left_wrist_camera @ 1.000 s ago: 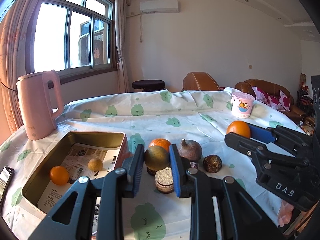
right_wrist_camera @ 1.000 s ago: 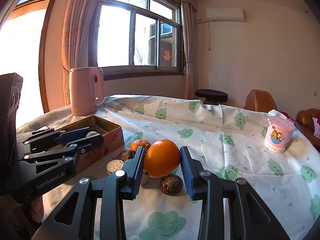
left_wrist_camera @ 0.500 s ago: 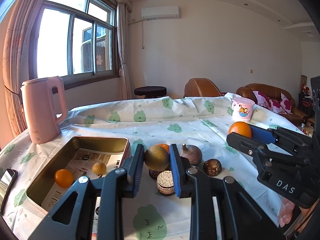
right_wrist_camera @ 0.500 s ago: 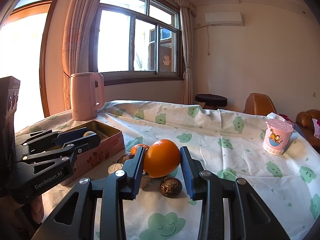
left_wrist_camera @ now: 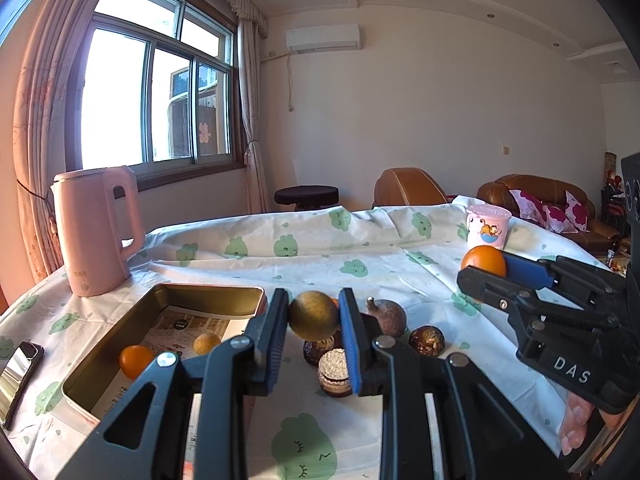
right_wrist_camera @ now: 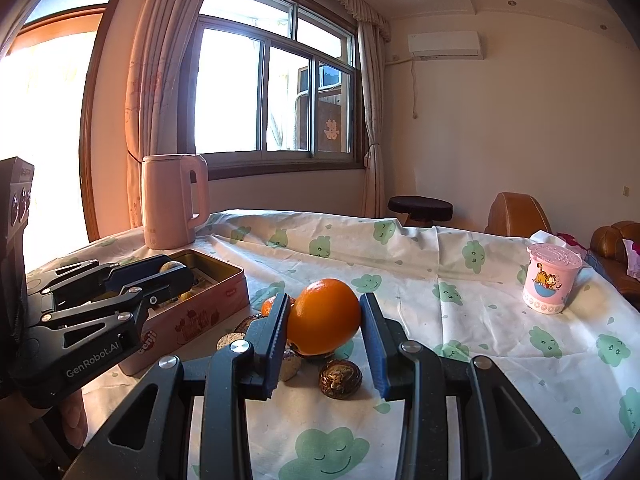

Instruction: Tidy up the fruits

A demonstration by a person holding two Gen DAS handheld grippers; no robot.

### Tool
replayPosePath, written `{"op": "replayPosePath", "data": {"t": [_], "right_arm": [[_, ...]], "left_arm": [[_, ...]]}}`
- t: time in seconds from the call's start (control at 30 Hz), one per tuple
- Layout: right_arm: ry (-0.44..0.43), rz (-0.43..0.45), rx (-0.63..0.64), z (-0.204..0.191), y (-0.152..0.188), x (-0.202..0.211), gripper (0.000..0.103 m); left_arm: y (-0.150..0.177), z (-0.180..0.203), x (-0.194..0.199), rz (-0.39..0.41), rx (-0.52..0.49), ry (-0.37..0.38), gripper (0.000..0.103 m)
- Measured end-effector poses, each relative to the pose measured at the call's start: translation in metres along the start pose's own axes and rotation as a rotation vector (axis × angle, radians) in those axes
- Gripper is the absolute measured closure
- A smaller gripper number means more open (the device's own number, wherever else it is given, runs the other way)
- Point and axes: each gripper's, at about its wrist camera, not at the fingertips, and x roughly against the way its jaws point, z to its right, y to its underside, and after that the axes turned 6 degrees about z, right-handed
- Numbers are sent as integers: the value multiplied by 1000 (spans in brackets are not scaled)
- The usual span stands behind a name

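Fruit hangs in both grips: the left hand-held gripper [left_wrist_camera: 313,322] is clamped on a yellow-brown round fruit [left_wrist_camera: 314,315] at centre frame, the right hand-held gripper [right_wrist_camera: 325,322] on an orange [right_wrist_camera: 324,316]. At lower left, the open tin [left_wrist_camera: 208,294] holds a small orange [left_wrist_camera: 135,360] and a yellowish fruit [left_wrist_camera: 207,342]. Dark fruits [left_wrist_camera: 427,341] litter the counter [left_wrist_camera: 320,256] beside it; a pink kettle [left_wrist_camera: 96,232] stands behind.

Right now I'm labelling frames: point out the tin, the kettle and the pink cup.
tin [left_wrist_camera: 208,290], left wrist view, far rim.
kettle [left_wrist_camera: 90,240], left wrist view, body.
pink cup [right_wrist_camera: 550,280], right wrist view, side.
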Motion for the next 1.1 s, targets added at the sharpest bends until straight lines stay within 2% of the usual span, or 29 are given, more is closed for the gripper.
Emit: {"op": "replayPosePath", "data": {"t": [0.7, 1.1], "right_arm": [[14, -14, 64, -14, -1, -4, 65], [-37, -33, 129, -44, -14, -20, 65]], "left_arm": [[0, -7, 2, -6, 17, -4, 76], [1, -45, 3, -26, 58, -49, 76]]}}
